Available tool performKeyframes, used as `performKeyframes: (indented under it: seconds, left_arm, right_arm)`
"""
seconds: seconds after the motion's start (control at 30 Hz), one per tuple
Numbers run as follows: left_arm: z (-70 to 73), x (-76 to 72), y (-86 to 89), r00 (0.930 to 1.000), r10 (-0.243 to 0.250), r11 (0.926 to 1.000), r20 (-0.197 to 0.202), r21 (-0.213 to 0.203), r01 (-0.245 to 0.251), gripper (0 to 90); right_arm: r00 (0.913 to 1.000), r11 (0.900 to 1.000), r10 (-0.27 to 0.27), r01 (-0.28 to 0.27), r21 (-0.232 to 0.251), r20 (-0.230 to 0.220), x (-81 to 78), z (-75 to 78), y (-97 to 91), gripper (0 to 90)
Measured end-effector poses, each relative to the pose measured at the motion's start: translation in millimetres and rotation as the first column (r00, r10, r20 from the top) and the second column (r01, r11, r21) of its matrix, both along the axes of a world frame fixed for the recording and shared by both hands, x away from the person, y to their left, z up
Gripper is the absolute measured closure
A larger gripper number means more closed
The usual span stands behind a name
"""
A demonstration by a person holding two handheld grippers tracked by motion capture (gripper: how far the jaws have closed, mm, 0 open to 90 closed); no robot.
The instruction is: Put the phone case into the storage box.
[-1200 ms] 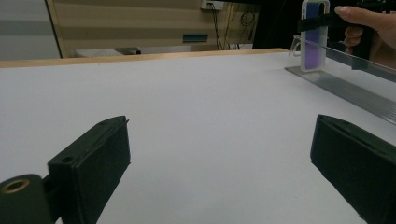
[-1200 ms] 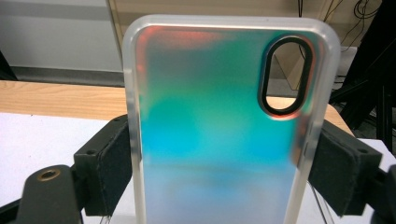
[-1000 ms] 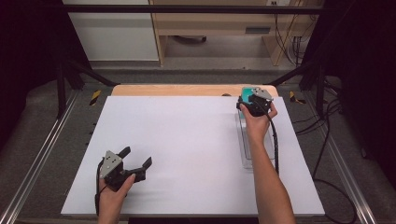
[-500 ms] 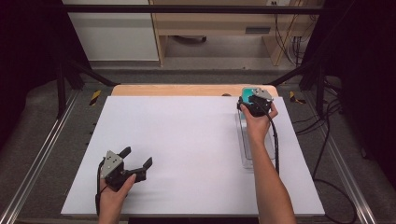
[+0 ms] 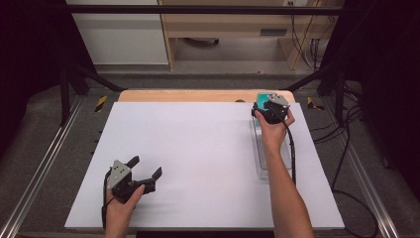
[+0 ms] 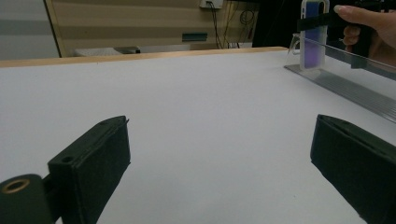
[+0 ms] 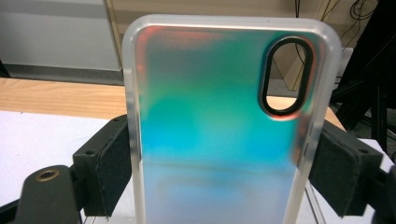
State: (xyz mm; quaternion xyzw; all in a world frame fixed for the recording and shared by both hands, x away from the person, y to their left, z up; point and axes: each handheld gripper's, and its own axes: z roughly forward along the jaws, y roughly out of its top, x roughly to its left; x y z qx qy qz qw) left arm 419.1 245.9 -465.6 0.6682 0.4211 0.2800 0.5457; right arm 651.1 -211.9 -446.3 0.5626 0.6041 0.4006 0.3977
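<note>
- Where the high view looks down, a white bench (image 5: 198, 158) carries both tongs; a strip of bare wood shows along its far edge.
- Left tongs (image 5: 145, 168): near the bench's near left corner, in the person's left hand, jaws spread wide with nothing between them.
- Right tongs (image 5: 262, 104): at the far right of the bench, in the right hand, closed on a phone case (image 5: 260, 97), of which a teal patch shows just beyond the hand.
- Clear stand (image 5: 267, 156): a long see-through tray on the bench's right side, running from the case back under the right forearm.
- Cable: trails from the right tongs along the forearm.
- Left gripper view: left tongs (image 6: 219, 163) gape over bare white bench, both black pads well apart, holding nothing.
- Same view, far right: case (image 6: 312, 39) stands upright at the far end of the stand (image 6: 345, 84), with a black jaw of the other tongs across its side and fingers (image 6: 359, 16) beside it.
- Right gripper view: right tongs (image 7: 219, 168) grip the case (image 7: 215, 130) by its two long edges, one pad pressing each side.
- Case: upright, frosted rim, back shimmering teal, green and red, oval camera cut-out at upper right.
- Beyond it: bench edge, wood strip and cabinet fronts.
</note>
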Motion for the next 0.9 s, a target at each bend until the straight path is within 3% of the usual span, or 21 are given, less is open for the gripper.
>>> performKeyframes:
  seconds: [0.9]
  left_arm:
    - [-0.2, 0.3, 0.8, 1.0, 0.0, 1.0, -0.002, -0.004, 0.0, 4.5]
  right_arm:
    - [0.9998, 1.0, -0.009, 0.009, -0.001, 0.016, -2.2, 4.6, -0.4, 11.2]
